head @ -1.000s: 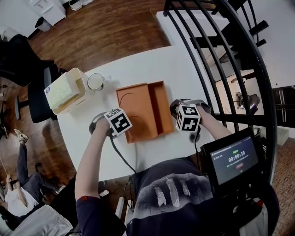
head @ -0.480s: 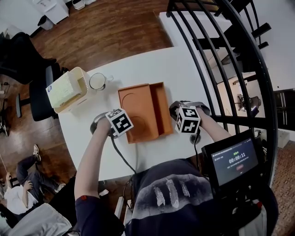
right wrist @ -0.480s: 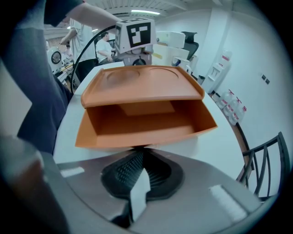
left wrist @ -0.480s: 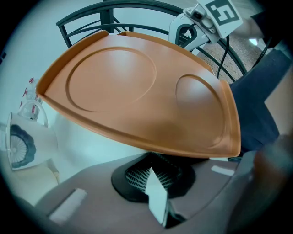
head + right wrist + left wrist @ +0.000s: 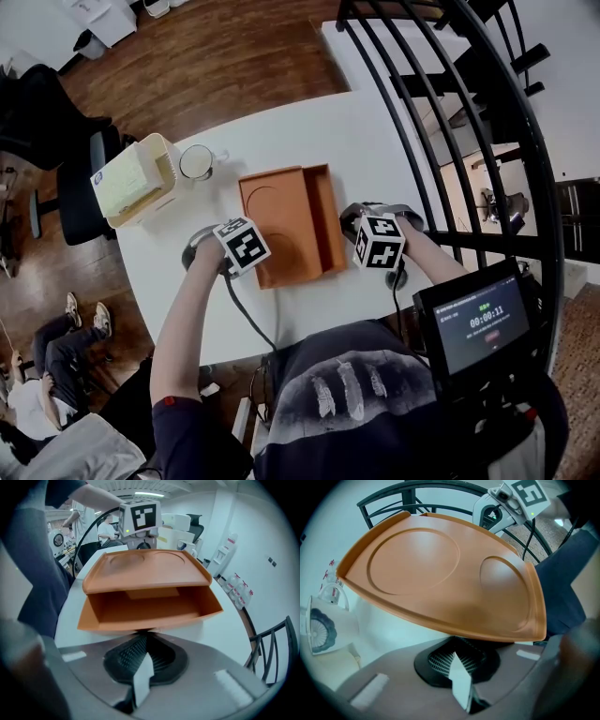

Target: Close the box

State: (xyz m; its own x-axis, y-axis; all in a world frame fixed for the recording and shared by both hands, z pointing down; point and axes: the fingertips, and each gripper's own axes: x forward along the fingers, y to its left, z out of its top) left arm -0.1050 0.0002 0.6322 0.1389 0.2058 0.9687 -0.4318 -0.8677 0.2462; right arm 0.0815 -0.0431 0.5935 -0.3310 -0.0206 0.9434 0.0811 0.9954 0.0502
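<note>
Left gripper view: lid (image 5: 440, 573) of orange box (image 5: 150, 606) tilted up just ahead, long edge crosswise over left gripper (image 5: 459, 660); jaws together, nothing clamped. Open tray beyond, nearer right gripper (image 5: 143, 660), likewise closed and empty.

We see an orange box (image 5: 328, 217) with an orange lid (image 5: 277, 223), and a white table (image 5: 309, 131). Black-and-white square markers pattern the cubes (image 5: 246, 246) on our left gripper (image 5: 461, 656) and right gripper (image 5: 143, 656). Upper left, brown wood-grain floor (image 5: 216, 56) and a pale yellow tub (image 5: 131, 183).
</note>
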